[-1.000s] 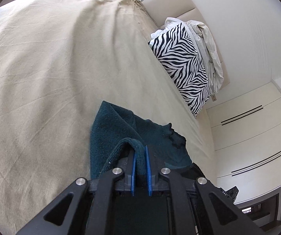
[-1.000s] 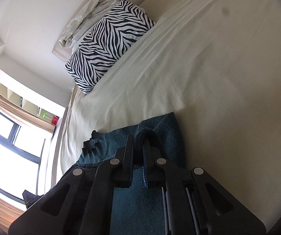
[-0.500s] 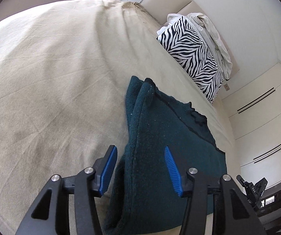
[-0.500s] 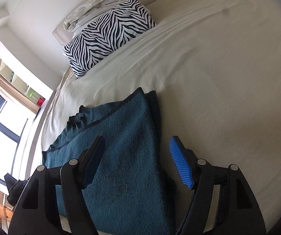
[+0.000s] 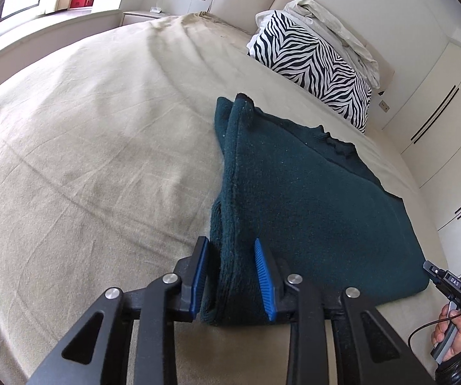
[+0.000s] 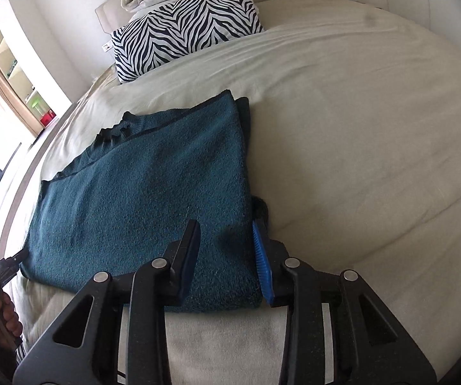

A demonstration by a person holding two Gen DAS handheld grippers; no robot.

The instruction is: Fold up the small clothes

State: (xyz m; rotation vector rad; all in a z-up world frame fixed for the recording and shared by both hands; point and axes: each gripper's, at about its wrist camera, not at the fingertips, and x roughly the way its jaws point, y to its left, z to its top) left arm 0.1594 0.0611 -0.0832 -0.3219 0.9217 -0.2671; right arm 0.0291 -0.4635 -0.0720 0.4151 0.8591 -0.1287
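A dark teal knitted garment [image 5: 310, 199] lies folded flat on the beige bed sheet [image 5: 86, 147]; it also shows in the right wrist view [image 6: 153, 199]. My left gripper [image 5: 232, 277] is open, its blue pads on either side of the garment's near left folded edge, not closed on it. My right gripper [image 6: 227, 263] is open, its jaws astride the garment's near right corner. The other gripper [image 5: 455, 285] and the hand holding it show at the right edge of the left wrist view.
A zebra-striped pillow [image 5: 313, 64] and a crumpled white sheet [image 5: 333, 29] lie at the headboard. White wardrobe doors [image 5: 448, 102] stand past the bed's right side. A window and shelves [image 6: 5, 73] are on the other side.
Both grippers were shut on the garment's edge a second ago. They laid it down, opened and drew back toward the garment's near edge, where the jaws now stand narrower around it.
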